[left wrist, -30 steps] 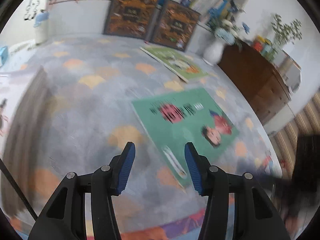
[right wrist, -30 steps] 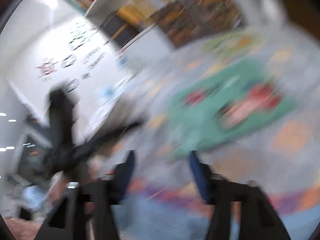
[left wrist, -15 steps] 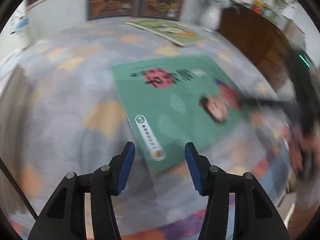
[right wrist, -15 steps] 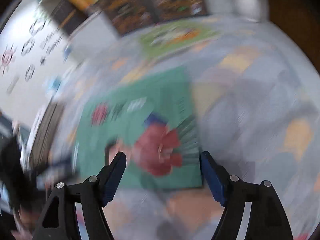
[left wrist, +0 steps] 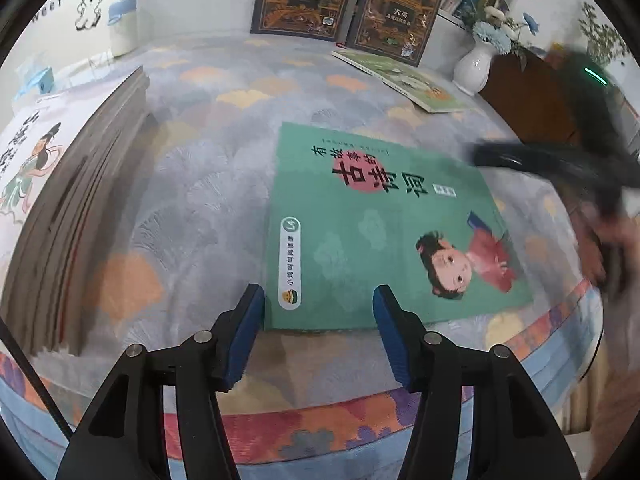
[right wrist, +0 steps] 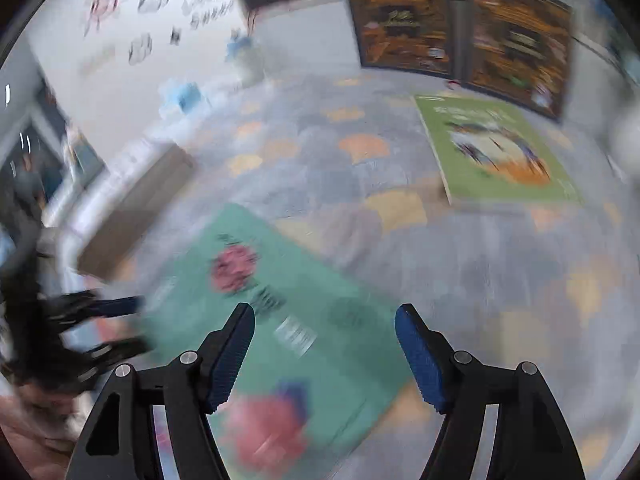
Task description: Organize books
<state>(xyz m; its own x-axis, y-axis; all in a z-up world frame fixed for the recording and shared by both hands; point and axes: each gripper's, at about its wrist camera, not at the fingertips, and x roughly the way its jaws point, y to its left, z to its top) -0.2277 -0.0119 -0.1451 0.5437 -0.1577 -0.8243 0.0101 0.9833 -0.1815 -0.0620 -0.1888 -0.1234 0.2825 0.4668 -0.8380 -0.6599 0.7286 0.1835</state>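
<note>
Over on the left of the left wrist view, a tall stack of books (left wrist: 76,216) is sitting on the patterned rug (left wrist: 224,152), a white cover with a cartoon figure on top. Moving toward the middle, the left gripper (left wrist: 319,332) is hanging over the near-left corner of the green book (left wrist: 380,232), which is lying flat, cover up, in the center of the frame. Its blue pads have just been spreading a bit wider and are standing apart; the book's corner is showing in the gap between them, but nothing is getting pinched. Farther right, the right gripper (left wrist: 560,164) is coming through as a dark blur over the book's far right side.

In the right wrist view, that same stack (right wrist: 136,216) is sitting at middle left, and the green book (right wrist: 288,340) is filling the lower center, pretty smeared. The right gripper (right wrist: 325,356) is hovering above it with jaws parted, having just narrowed slightly, clamping nothing. A second light-green book (right wrist: 492,152) is lying at upper right, well apart.
</note>
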